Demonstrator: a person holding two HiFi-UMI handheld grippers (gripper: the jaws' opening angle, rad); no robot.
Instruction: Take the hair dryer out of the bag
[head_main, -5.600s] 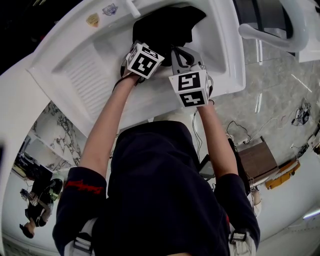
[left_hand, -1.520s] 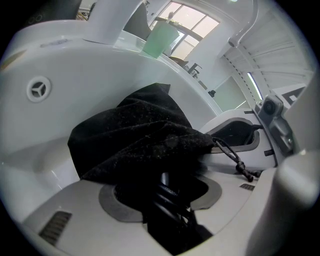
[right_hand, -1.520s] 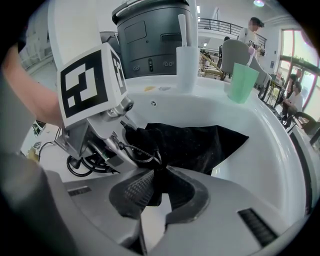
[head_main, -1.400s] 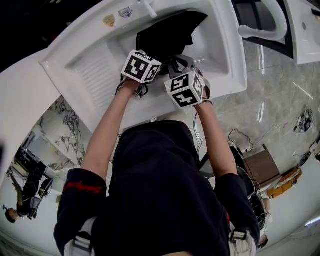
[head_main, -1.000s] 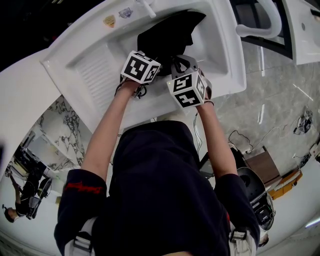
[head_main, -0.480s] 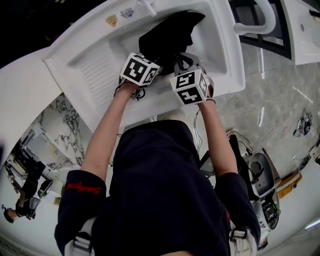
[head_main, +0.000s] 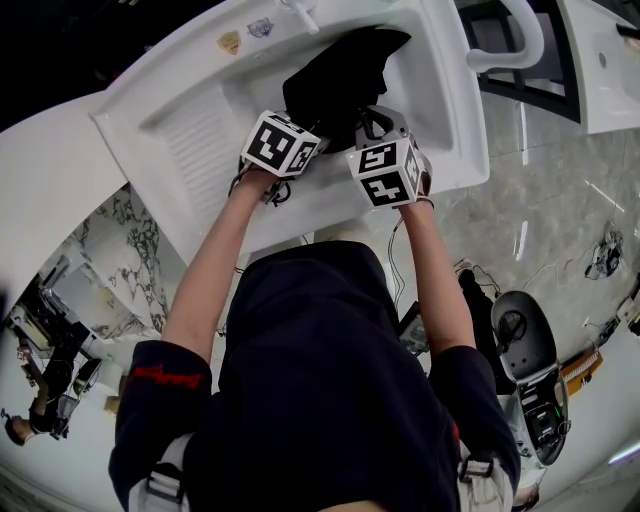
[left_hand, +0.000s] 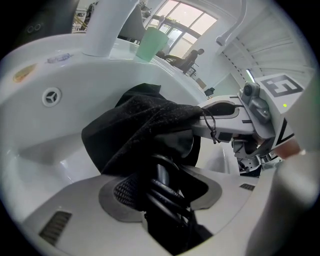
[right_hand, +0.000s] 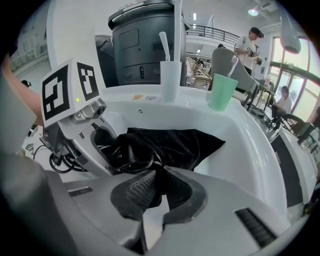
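Clamping the coiled cord (left_hand: 167, 197) at the bag's (left_hand: 135, 125) mouth, the left gripper (left_hand: 165, 192) stays closed; the right gripper (right_hand: 156, 192) pinches limp cloth. The dryer, mostly bagged in the sink (head_main: 190, 130), is probably rigid and weighty: grip its handle.

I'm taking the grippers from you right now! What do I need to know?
The left gripper is shut on the cord-wrapped hair dryer at the bag's mouth.
The right gripper is shut on the edge of the bag.
The bag lies in the sink; the dryer looks mostly inside it.
Done: both grips set.
Left to do: pull the dryer out, probably while the right holds the bag back.
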